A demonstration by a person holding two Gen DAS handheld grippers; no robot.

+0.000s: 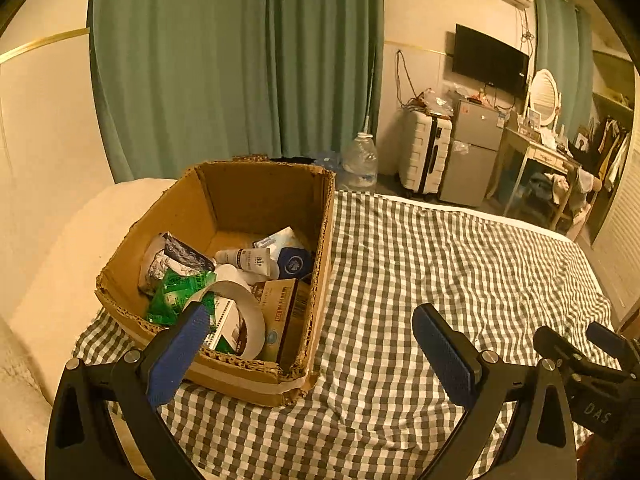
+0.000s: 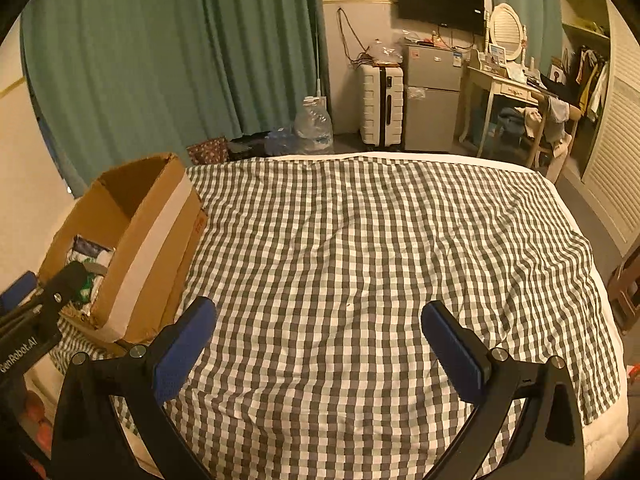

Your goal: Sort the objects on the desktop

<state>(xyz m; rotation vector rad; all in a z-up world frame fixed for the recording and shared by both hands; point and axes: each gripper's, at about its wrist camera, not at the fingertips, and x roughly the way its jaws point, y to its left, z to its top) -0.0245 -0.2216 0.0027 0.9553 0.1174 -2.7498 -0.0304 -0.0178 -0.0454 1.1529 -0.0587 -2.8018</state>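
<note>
An open cardboard box (image 1: 256,196) stands on the checkered bedspread (image 1: 440,264) at the left. Inside lie a white tape roll (image 1: 252,312), a green packet (image 1: 176,294), a white tube (image 1: 248,260), a brown carton (image 1: 288,312) and a silvery pouch (image 1: 160,260). My left gripper (image 1: 312,344) is open and empty, just in front of the box's near right corner. My right gripper (image 2: 318,340) is open and empty above the bare bedspread (image 2: 360,240), to the right of the box (image 2: 140,232). It also shows at the right edge of the left wrist view (image 1: 580,352).
A cream headboard or pillow (image 1: 60,260) lies left of the box. Beyond the bed's far edge stand a water jug (image 1: 360,160), a white suitcase (image 1: 424,152), a small fridge (image 1: 472,152) and a dressing table (image 1: 540,152). Green curtains (image 1: 224,60) hang behind.
</note>
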